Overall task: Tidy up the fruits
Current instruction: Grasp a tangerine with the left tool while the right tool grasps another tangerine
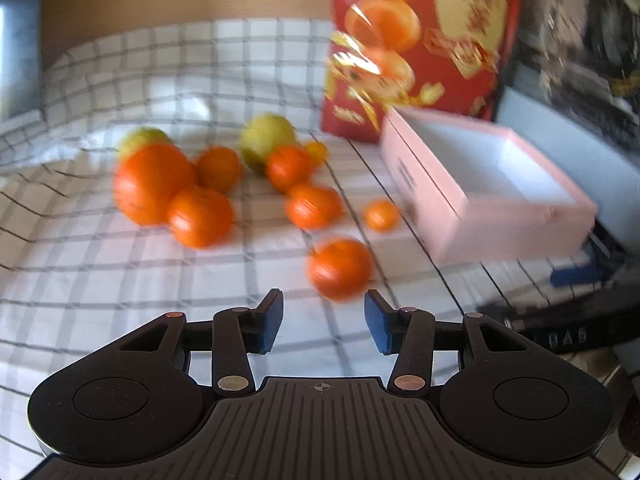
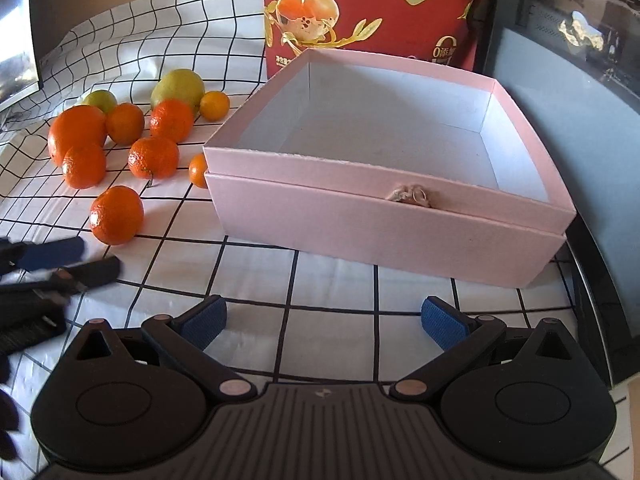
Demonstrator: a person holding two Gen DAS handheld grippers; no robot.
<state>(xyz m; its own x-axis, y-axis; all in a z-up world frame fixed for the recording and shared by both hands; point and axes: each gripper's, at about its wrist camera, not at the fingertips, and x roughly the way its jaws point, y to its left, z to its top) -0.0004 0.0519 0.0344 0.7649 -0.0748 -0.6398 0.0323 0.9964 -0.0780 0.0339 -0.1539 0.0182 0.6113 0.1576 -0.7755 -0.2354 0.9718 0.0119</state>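
Several oranges and two yellow-green fruits lie on a checked cloth [image 1: 120,280]. The nearest orange [image 1: 340,268] sits just beyond my left gripper [image 1: 323,322], which is open and empty. The same orange [image 2: 116,215] shows in the right wrist view, with the left gripper's fingers [image 2: 60,254] close by at the left edge. An empty pink box [image 2: 384,216] stands open-topped to the right of the fruit; it also shows in the left wrist view [image 1: 472,200]. My right gripper [image 2: 324,322] is open and empty, in front of the box.
A tall red printed box [image 2: 376,12] stands behind the pink box. A big orange [image 1: 152,184] and a yellow-green fruit [image 1: 266,140] lie at the back of the pile. A dark appliance [image 2: 580,60] and grey surface are at the right, past the cloth's edge.
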